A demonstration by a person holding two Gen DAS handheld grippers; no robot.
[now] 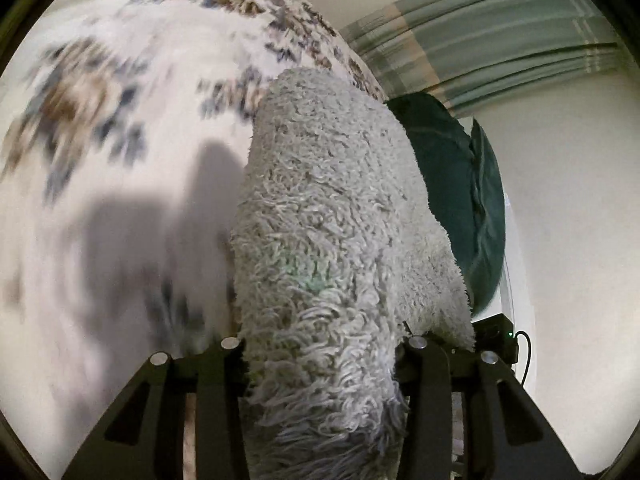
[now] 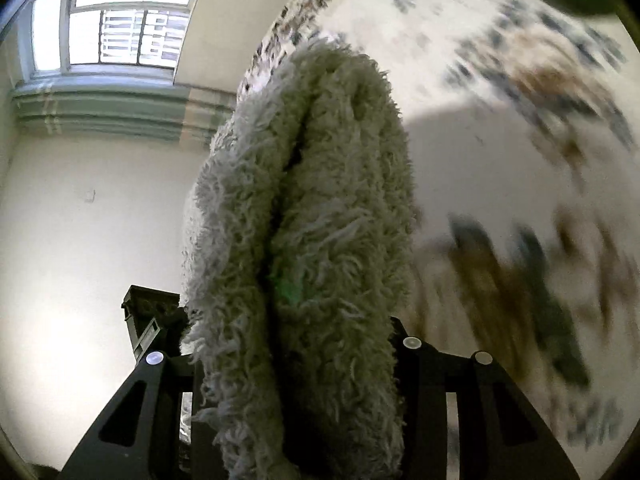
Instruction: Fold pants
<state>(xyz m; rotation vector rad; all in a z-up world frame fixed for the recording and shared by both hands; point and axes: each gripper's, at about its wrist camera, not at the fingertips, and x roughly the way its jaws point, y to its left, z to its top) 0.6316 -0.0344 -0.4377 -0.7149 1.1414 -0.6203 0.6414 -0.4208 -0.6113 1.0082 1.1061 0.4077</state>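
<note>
Left wrist view is filled at its centre by the fleecy pants, a thick off-white shaggy mass that runs up from between the fingers of the left tongs, which are closed on it near the bottom of the frame. A floral bedspread is seen blurred across the left half, and a dark green pillow is visible at centre right, behind the fabric. In the right wrist view the same pants are gripped by the right tongs, closed on a doubled bundle with a deep crease running up the middle of the frame; a window sits in the upper left and the bedspread is smeared across the right half. The pants appear to be held up off the bed by both grips, though their lower ends are hidden. The fingertips are buried in pile, so how much cloth is truly pinched cannot be told. A slip is judged the main risk: long loose fibres may be caught rather than the weave, and the heavy garment could then slide free on a quick swing. Uneven lowering could also leave the layers skewed, with the crease misplaced.
</note>
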